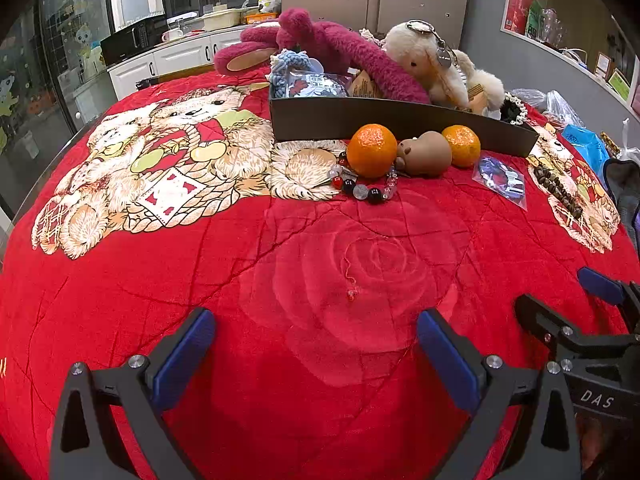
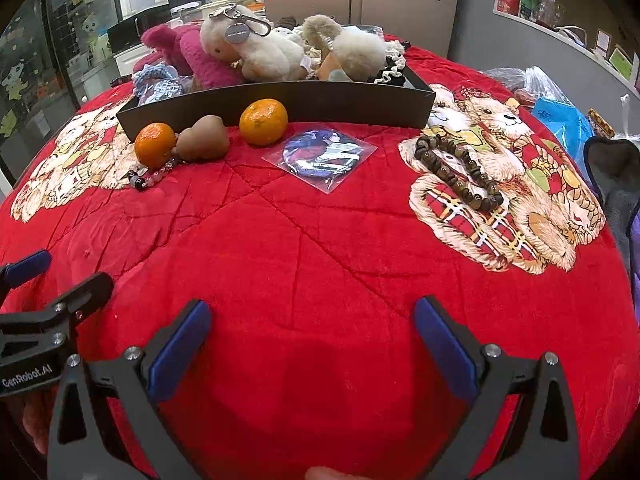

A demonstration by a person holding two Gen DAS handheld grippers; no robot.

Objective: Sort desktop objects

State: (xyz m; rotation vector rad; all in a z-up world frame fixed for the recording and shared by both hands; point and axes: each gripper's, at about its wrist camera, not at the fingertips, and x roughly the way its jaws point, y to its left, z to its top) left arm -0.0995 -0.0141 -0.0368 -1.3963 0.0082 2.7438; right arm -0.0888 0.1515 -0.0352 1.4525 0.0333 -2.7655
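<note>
A black box (image 1: 360, 120) (image 2: 320, 100) at the back holds plush toys: a magenta one (image 1: 344, 48) and a cream one (image 1: 432, 64) (image 2: 256, 48). In front of it lie two oranges (image 1: 372, 151) (image 1: 462, 145) (image 2: 155, 145) (image 2: 264, 121), a brown capybara figure (image 1: 426, 154) (image 2: 204, 139), a mixed bead bracelet (image 1: 368, 190) (image 2: 154, 176), a bagged round badge (image 1: 500, 178) (image 2: 320, 154) and a brown bead bracelet (image 2: 460, 172) (image 1: 556, 190). My left gripper (image 1: 316, 340) and right gripper (image 2: 312, 332) both stand open over bare red cloth, well short of the objects.
A red quilted cloth (image 1: 200, 280) with teddy-bear prints covers the table. Blue and clear plastic bags (image 2: 560, 120) and a dark grey fabric item (image 2: 616, 176) crowd the right edge. A small red bead (image 1: 351, 295) lies on the cloth. Kitchen counter and fridge stand behind.
</note>
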